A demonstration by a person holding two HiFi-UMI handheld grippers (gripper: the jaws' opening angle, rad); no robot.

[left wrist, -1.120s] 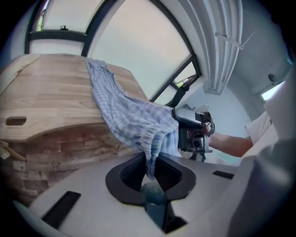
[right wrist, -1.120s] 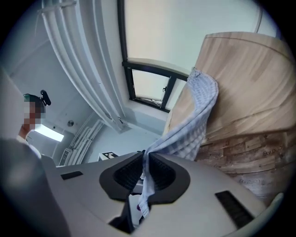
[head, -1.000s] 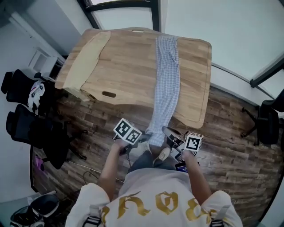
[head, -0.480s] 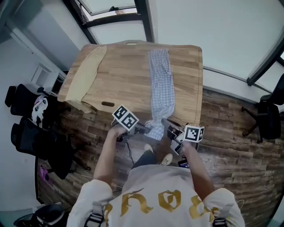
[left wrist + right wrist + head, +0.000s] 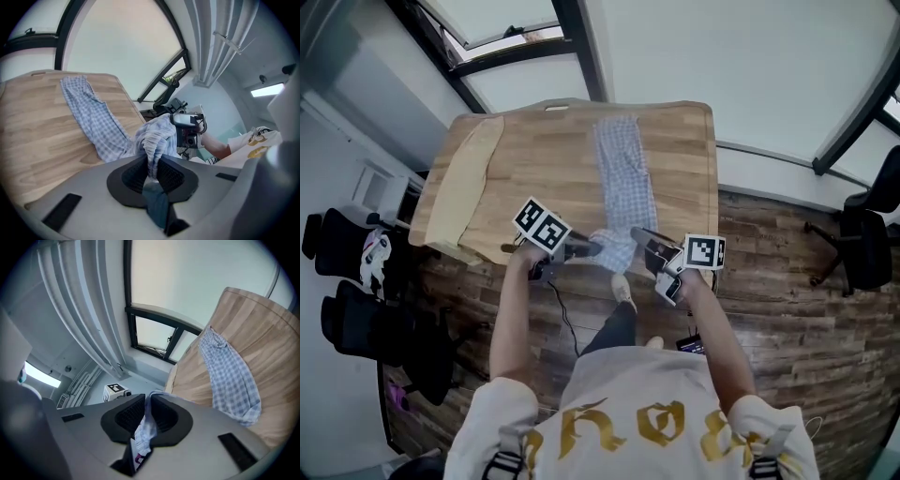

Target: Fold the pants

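At the far left stood black chairs (image 5: 352, 281), and a beige cloth (image 5: 461, 187) lay along the left edge of the wooden table (image 5: 534, 159). The left gripper (image 5: 592, 249), its cube (image 5: 541, 227) printed with black-and-white square markers, had its jaws clamped narrow on a bunched corner of the checked pants (image 5: 623, 173). These stretched lengthwise along the table, the near end held up at its edge. The right gripper (image 5: 637, 238) pinched the other corner likewise. Gold gothic lettering on the shirt (image 5: 637, 389) could not be read.

Pants (image 5: 623, 173) hem vanishes inside the clamped jaws of left gripper (image 5: 596, 249) and right gripper (image 5: 636, 232); black chair (image 5: 867, 248) is cropped at frame's right edge
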